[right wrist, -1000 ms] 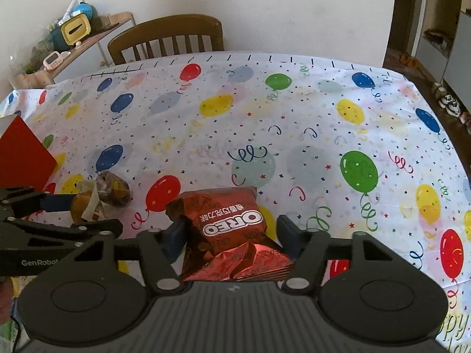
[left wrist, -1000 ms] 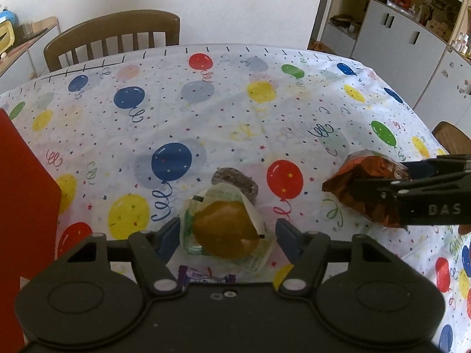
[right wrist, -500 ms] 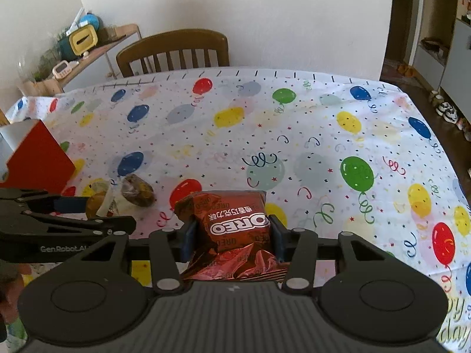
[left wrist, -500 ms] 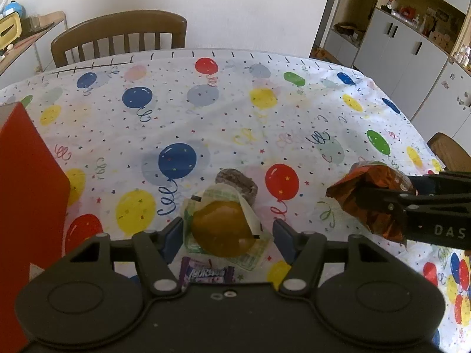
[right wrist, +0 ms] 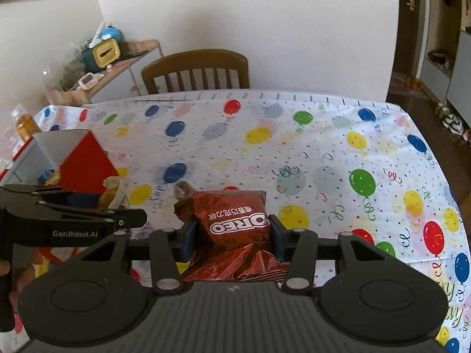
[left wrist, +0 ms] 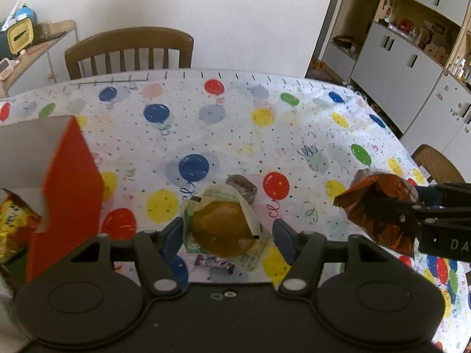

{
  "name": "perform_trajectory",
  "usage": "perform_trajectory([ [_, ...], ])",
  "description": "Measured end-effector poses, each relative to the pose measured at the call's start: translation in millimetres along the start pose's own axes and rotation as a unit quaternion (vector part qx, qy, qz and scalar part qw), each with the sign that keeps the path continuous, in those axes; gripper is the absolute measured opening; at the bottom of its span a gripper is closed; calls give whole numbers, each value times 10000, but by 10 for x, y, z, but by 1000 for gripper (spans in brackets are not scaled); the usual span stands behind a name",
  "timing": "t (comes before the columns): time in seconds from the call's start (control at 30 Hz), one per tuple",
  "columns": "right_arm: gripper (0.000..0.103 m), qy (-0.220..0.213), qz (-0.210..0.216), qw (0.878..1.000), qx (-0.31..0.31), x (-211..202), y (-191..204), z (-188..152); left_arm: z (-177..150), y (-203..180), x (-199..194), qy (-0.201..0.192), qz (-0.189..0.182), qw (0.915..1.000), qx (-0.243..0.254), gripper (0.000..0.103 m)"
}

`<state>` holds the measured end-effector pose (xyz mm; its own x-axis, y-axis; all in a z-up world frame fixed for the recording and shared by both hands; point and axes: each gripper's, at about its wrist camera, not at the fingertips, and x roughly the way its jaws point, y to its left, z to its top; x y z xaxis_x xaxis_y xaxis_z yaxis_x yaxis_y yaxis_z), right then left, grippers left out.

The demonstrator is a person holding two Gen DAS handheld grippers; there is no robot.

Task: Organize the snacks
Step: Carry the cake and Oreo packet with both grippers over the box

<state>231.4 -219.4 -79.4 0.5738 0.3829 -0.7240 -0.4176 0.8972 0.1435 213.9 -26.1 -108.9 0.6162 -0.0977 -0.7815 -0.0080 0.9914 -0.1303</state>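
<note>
Two grippers are each carrying a snack above the balloon-print tablecloth (left wrist: 265, 135). In the left wrist view the left gripper (left wrist: 225, 232) is sitting at lower centre, its blue pads pressing on the sides of a clear-wrapped golden bun (left wrist: 220, 228), so it is grasping that packet. Just above the bun in the frame, a small dark round snack (left wrist: 243, 184) is lying on the cloth, and a purple wrapper (left wrist: 213, 263) is peeking out below the bun, partly hidden by the gripper body.

At the right edge of that same view the right gripper (left wrist: 391, 214) is reaching in from the side, clamped on a crumpled red-brown Oreo packet (left wrist: 379, 203), which is hanging clear of the cloth. In the right wrist view that Oreo packet (right wrist: 235, 223) is filling the lower centre, printed side up and upside down to the camera, wedged between the two blue pads of the right gripper (right wrist: 232, 235); its jaws have just been closing, with the packet between them.

At the left of both views a red box (left wrist: 67, 194) with a pale inside is standing open, and yellow snack bags (left wrist: 11, 220) are showing inside it at the left edge. A wooden chair (right wrist: 195, 70) is standing behind the table at the upper centre.
</note>
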Motion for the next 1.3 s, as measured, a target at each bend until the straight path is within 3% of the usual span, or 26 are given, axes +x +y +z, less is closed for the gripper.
perform_trajectory([
  [0.67, 49, -312, 415, 9975, -475, -478, 1130, 79, -74, 625, -1002, -531, 179, 9983, -160, 63],
  [1.3, 49, -458, 805, 9917, -897, -364, 2170, 245, -217, 1540, -1581, -816, 527, 9937, -561, 63],
])
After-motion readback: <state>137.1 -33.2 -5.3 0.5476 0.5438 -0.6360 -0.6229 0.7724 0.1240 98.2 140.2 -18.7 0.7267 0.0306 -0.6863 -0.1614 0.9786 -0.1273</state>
